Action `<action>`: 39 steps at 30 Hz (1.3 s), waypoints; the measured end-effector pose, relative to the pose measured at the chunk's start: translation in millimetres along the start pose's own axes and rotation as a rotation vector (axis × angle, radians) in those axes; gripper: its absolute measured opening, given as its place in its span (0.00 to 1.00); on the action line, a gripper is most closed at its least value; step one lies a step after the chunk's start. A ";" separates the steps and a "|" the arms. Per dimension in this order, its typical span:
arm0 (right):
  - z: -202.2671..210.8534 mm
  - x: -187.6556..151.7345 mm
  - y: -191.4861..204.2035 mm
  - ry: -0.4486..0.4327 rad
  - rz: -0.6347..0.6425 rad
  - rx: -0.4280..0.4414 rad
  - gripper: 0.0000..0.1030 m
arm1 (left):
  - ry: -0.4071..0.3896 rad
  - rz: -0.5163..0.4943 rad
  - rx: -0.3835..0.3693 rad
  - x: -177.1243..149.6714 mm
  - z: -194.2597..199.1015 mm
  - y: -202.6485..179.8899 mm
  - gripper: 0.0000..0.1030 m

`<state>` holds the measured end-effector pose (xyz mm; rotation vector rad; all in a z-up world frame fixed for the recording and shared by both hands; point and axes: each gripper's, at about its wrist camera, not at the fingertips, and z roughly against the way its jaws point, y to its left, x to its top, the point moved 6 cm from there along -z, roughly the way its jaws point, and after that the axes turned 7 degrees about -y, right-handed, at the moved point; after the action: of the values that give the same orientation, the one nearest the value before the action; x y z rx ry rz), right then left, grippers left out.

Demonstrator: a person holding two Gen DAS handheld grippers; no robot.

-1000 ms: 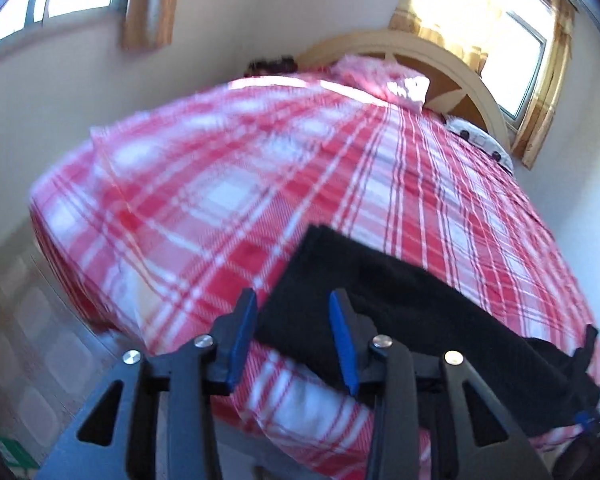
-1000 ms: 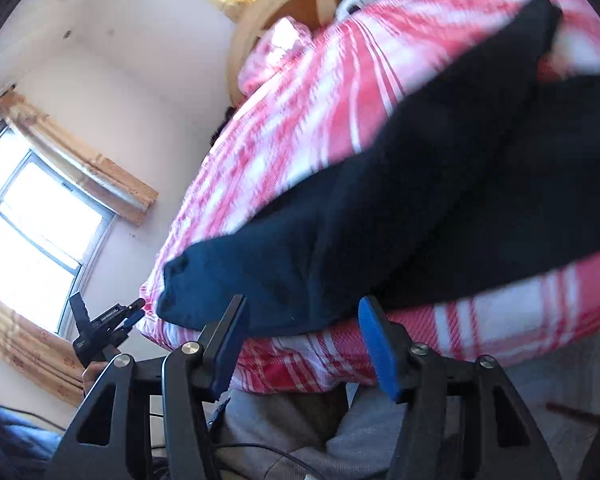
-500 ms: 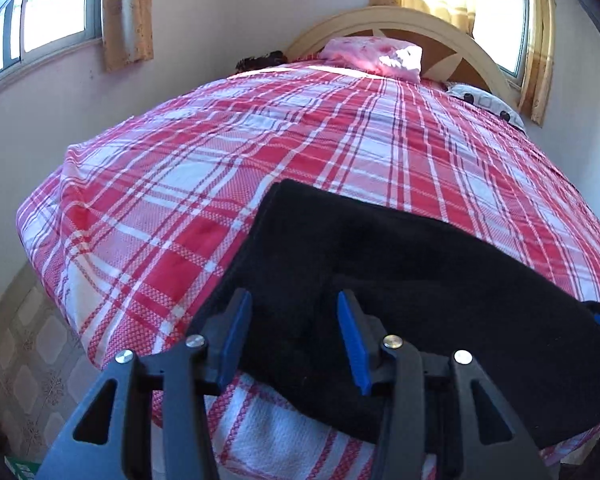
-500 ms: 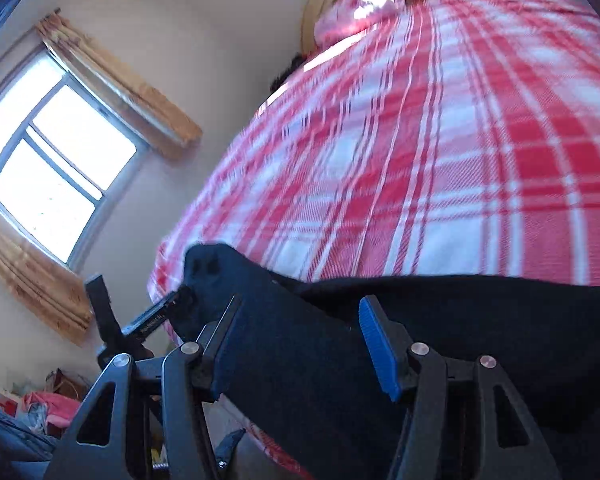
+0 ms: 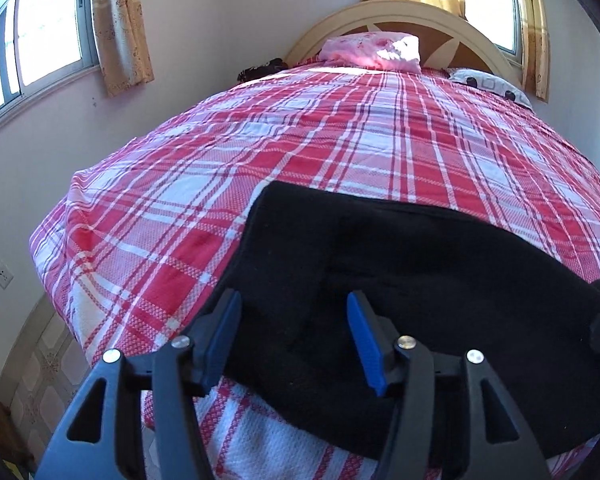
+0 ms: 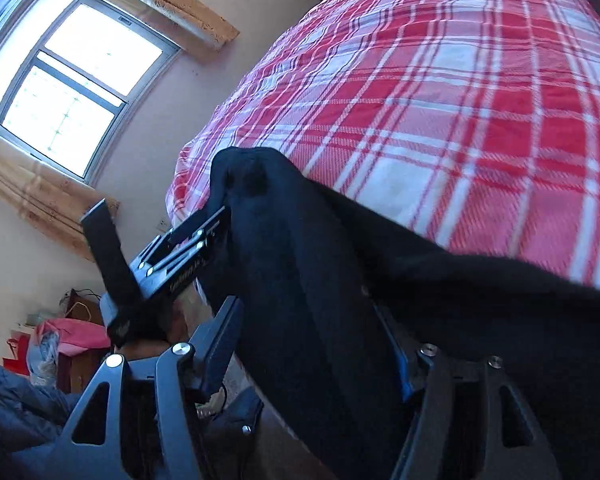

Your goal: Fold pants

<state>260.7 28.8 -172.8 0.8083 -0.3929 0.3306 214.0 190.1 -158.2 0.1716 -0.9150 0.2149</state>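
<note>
The black pants (image 5: 420, 280) lie across the near end of a bed with a red-and-white plaid sheet (image 5: 320, 160). My left gripper (image 5: 292, 340) is open, its blue-padded fingers (image 5: 224, 336) straddling the pants' near edge. In the right wrist view the pants (image 6: 340, 280) fill the foreground. My right gripper (image 6: 312, 344) is open with the cloth between its fingers (image 6: 220, 344); the right finger is mostly hidden by the fabric. The left gripper (image 6: 204, 232) shows in this view at the pants' far corner.
A pink pillow (image 5: 372, 50) and a spotted pillow (image 5: 488, 82) lie by the curved headboard (image 5: 400, 16). Windows with tan curtains (image 5: 120, 24) line the left wall. A tiled floor (image 5: 40, 380) lies left of the bed. Clutter with pink cloth (image 6: 72, 336) stands at lower left.
Both grippers have moved in over the pants' near edge. The left gripper's fingers have spread wider. The right view swung down from the raised cloth to the bed.
</note>
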 end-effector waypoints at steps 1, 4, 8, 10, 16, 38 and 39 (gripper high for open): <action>-7.1 4.9 0.1 0.001 -0.018 0.032 0.66 | 0.003 0.004 -0.001 0.0 -0.2 0.3 0.57; -24.9 26.8 -2.8 -0.011 -0.089 0.133 0.76 | 0.010 0.002 -0.005 0.7 -0.6 0.3 0.57; -15.4 59.5 -24.5 -0.097 -0.253 0.224 0.76 | 0.017 0.003 -0.008 1.0 -1.5 0.7 0.57; 1.3 78.2 -41.5 -0.177 -0.339 0.289 0.76 | 0.022 0.001 -0.008 1.4 -2.1 0.3 0.58; 63.0 105.5 -107.0 -0.446 -0.536 0.369 0.76 | 0.027 -0.004 -0.004 2.7 -3.6 0.4 0.60; -39.7 41.3 -19.5 -0.109 0.133 -0.223 0.10 | -0.033 0.027 0.049 28.0 13.8 53.7 0.65; -36.8 43.2 -20.2 -0.129 0.134 -0.223 0.09 | -0.045 0.032 0.085 32.5 16.4 65.4 0.68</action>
<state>315.1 49.2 -188.7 0.5876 -0.5957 0.3529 203.9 252.9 -118.8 0.2407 -0.9547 0.2809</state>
